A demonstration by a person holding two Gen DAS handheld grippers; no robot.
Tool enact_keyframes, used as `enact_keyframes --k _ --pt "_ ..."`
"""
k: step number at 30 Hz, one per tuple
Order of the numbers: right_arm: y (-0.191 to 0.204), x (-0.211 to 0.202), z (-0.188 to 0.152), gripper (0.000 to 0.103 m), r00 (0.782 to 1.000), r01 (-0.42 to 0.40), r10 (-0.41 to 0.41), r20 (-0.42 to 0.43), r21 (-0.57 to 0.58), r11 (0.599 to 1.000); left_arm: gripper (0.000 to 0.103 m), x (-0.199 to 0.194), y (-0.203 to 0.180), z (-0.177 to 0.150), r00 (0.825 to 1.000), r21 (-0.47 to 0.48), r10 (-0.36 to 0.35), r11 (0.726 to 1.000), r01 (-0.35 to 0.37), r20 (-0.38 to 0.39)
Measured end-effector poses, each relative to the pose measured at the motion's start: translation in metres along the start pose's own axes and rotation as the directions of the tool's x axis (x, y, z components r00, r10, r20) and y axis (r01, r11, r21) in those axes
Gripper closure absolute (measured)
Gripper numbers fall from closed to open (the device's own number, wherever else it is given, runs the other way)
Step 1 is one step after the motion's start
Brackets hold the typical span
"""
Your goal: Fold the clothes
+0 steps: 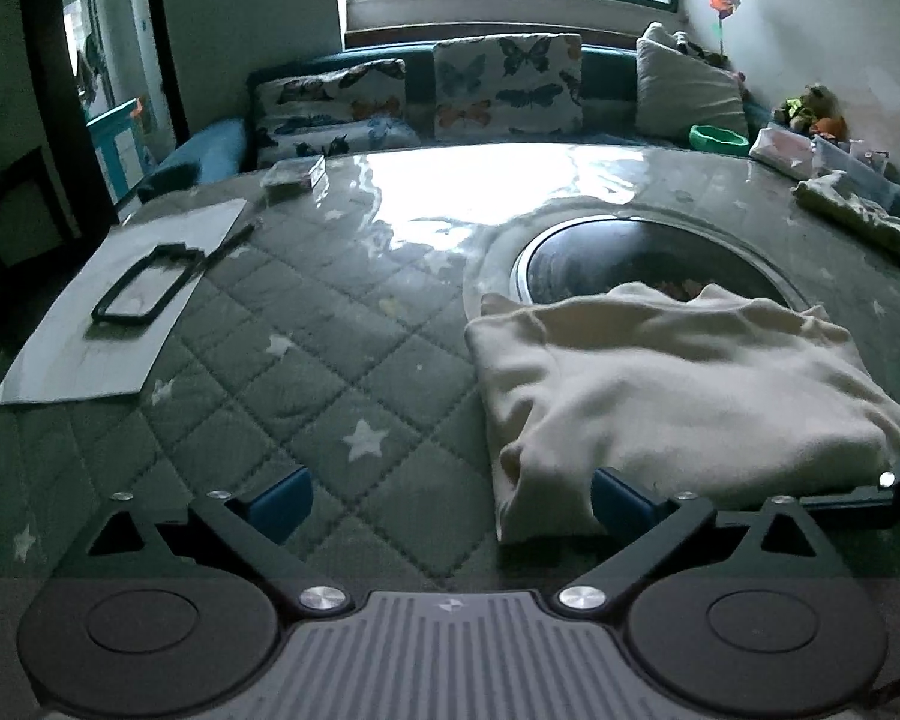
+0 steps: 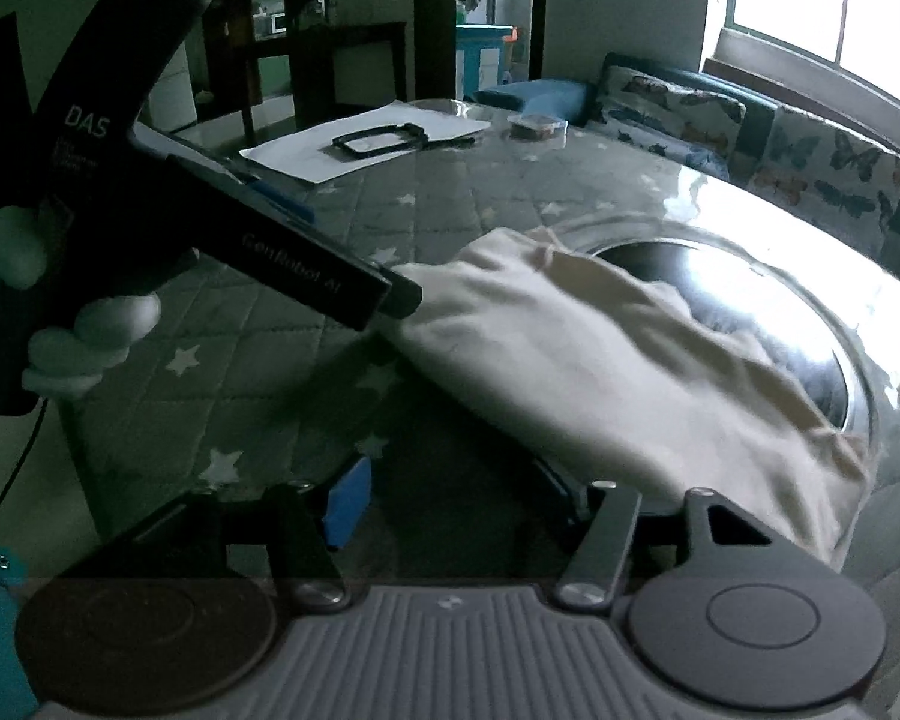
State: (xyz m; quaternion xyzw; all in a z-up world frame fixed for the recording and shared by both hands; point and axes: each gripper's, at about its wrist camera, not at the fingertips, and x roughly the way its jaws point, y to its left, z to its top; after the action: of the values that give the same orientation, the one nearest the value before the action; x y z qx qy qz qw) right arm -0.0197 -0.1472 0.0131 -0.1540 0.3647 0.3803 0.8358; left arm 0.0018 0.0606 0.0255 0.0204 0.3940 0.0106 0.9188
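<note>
A cream garment (image 1: 666, 384) lies folded into a thick bundle on the quilted star-print table cover (image 1: 306, 372). Its far edge overlaps a round glass inset (image 1: 648, 252). My left gripper (image 1: 450, 498) is open and empty, its right blue pad at the garment's near left corner. In the right wrist view the same garment (image 2: 600, 360) lies ahead. My right gripper (image 2: 456, 498) is open, with its right finger at or under the garment's near edge. The left gripper's black body (image 2: 222, 222), held by a white-gloved hand (image 2: 96, 324), reaches to the garment's left end.
A white sheet with a black frame (image 1: 144, 288) lies at the table's left. A small clear box (image 1: 294, 177) sits at the far edge. A crumpled cloth (image 1: 858, 216), a green bowl (image 1: 720, 141) and clutter are at the far right. A sofa with butterfly cushions (image 1: 504, 87) stands behind.
</note>
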Motion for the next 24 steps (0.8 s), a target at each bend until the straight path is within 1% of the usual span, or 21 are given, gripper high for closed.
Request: enact_keyframes --k 4,5,6,13,15,17,24 --pt "0.002 -0.004 -0.005 0.041 1.000 -0.002 0.002 0.016 0.023 1.000 0.002 -0.003 -0.001 -0.003 1.000 -0.008 0.017 1.000 -0.017 0.002" --pt "0.000 -0.005 -0.004 0.039 1.000 0.001 -0.001 0.019 0.029 1.000 0.002 -0.003 -0.001 -0.003 1.000 -0.009 0.019 1.000 -0.019 0.002" --pt "-0.001 -0.006 -0.004 0.038 1.000 0.004 -0.005 0.022 0.036 0.999 0.002 -0.004 -0.002 -0.003 1.000 -0.009 0.019 1.000 -0.019 0.002" --pt "-0.009 -0.015 -0.004 0.034 0.999 0.020 -0.022 0.036 0.058 0.998 0.002 -0.006 -0.013 0.000 1.000 -0.007 0.013 1.000 -0.013 0.015" --pt "-0.009 -0.017 -0.004 0.024 0.999 0.017 -0.019 0.042 0.063 0.998 0.002 -0.006 -0.015 0.001 1.000 -0.007 0.018 1.000 -0.017 0.021" --pt "-0.010 -0.017 -0.005 0.020 0.999 0.009 -0.012 0.043 0.061 0.998 0.000 -0.005 -0.017 0.001 0.999 -0.006 0.025 1.000 -0.025 0.025" --pt "-0.008 -0.006 -0.017 0.019 1.000 -0.007 0.007 0.003 0.067 0.998 0.000 0.002 -0.012 -0.007 0.999 -0.032 0.041 0.999 -0.042 -0.022"
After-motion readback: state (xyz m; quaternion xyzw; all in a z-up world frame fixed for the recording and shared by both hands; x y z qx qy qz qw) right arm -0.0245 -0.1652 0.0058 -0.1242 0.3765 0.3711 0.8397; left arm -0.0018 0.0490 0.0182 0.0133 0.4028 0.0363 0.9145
